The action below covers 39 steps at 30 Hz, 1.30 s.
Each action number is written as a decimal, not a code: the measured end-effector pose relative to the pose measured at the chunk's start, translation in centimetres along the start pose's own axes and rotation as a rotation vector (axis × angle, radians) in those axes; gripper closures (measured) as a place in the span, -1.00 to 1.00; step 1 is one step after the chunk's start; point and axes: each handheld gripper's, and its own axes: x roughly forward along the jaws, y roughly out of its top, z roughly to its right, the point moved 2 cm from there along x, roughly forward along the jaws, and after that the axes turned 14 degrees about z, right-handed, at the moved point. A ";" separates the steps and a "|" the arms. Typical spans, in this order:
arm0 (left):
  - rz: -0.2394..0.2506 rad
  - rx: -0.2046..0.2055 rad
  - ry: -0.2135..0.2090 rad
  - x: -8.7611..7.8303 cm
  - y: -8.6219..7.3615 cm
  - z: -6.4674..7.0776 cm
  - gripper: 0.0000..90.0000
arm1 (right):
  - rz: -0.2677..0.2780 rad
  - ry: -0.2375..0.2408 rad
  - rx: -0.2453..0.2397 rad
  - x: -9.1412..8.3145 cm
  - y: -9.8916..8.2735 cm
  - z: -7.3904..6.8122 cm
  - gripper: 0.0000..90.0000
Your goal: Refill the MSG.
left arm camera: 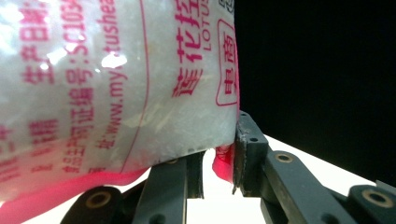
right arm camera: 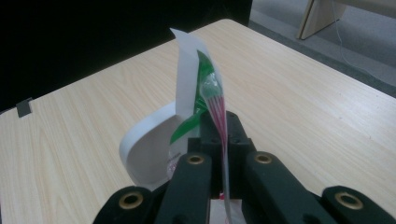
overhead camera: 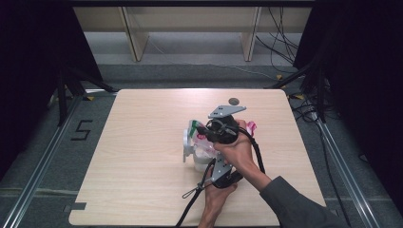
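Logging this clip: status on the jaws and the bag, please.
Right gripper shut on the bag at its top edge. Left gripper clamps its lower corner. Bag held up by a white scoop; table otherwise bare nearby.

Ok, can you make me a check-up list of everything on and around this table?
Surface: pale wooden table, a small dark round spot near its far edge.
Job's things: a clear plastic bag of white grains with red print; a white holder with a green label beside it.
Clutter: nothing seen.
Grippers: left tongs shut on the bag's lower corner; right tongs shut on the bag's thin pleated edge.
Cables: a black cable trails off the near edge; more cables lie on the floor behind.
Surroundings: grey floor, wooden furniture legs, dark curtains at both sides.
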 end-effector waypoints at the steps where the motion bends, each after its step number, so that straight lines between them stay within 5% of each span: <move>1: 0.001 -0.001 0.000 0.0 0.0 0.0 0.68 | 0.000 0.000 0.000 0.0 0.0 0.0 1.00; 9: 0.004 -0.005 -0.002 0.0 0.0 0.0 0.68 | -0.023 0.009 -0.018 0.2 -0.1 -0.1 1.00; 10: 0.056 -0.067 0.001 0.3 0.0 0.4 0.68 | -0.022 0.007 -0.023 0.2 -0.1 0.0 1.00; 11: 0.065 -0.077 0.002 0.3 0.0 0.5 0.68 | -0.008 -0.003 -0.021 0.2 -0.1 0.0 1.00; 12: -0.002 0.005 -0.004 -0.1 0.0 -0.1 0.68 | -0.010 -0.002 -0.014 0.2 -0.1 -0.1 1.00; 23: 0.005 -0.008 0.000 -0.1 0.0 -0.1 0.68 | -0.030 0.007 -0.024 0.2 -0.1 -0.1 1.00; 24: 0.005 -0.009 0.000 -0.1 0.1 -0.1 0.68 | -0.019 0.020 -0.057 0.3 0.0 0.1 1.00; 27: 0.024 -0.017 -0.014 0.0 0.0 -0.1 0.68 | -0.034 0.010 -0.025 0.4 -0.2 -0.2 1.00; 39: 0.010 -0.009 0.002 -0.2 0.1 0.0 0.68 | -0.019 0.012 -0.022 0.4 -0.2 -0.2 1.00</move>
